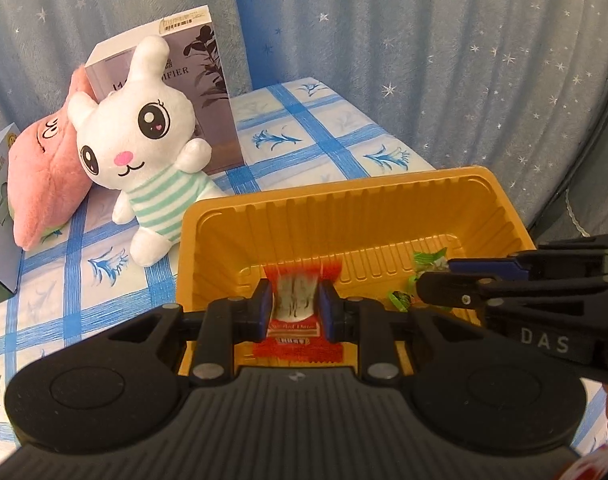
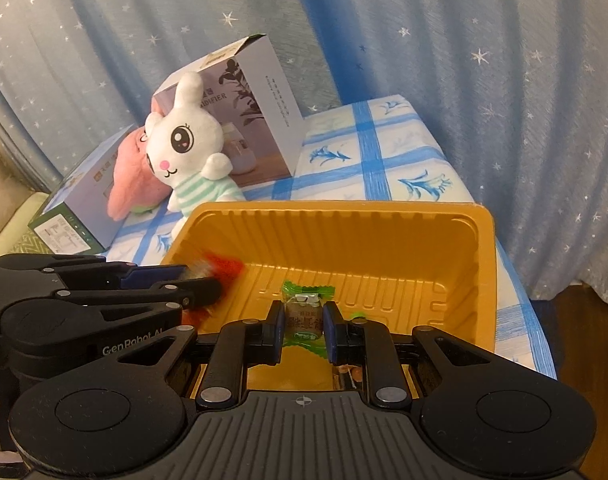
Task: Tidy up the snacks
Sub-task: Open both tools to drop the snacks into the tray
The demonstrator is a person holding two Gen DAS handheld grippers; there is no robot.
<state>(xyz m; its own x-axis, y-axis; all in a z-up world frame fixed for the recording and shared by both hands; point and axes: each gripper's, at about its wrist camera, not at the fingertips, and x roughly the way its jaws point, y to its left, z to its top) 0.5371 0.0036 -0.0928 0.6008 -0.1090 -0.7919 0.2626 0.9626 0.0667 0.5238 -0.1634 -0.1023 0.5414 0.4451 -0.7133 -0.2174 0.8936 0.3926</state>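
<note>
My left gripper (image 1: 295,300) is shut on a red-wrapped snack (image 1: 296,312) and holds it over the near side of a yellow plastic tray (image 1: 344,208). My right gripper (image 2: 304,314) is shut on a green-wrapped candy (image 2: 306,312) inside the same tray (image 2: 384,232). In the left wrist view the right gripper (image 1: 432,276) reaches in from the right with the green candy (image 1: 428,260) at its tip. In the right wrist view the left gripper (image 2: 208,280) comes in from the left with the red snack (image 2: 224,266).
The tray sits on a blue-checked tablecloth (image 1: 304,120). A white plush rabbit (image 1: 144,148), a pink plush star (image 1: 44,168) and a humidifier box (image 1: 208,80) stand behind it on the left. Another box (image 2: 76,208) lies further left. Starred curtains hang behind.
</note>
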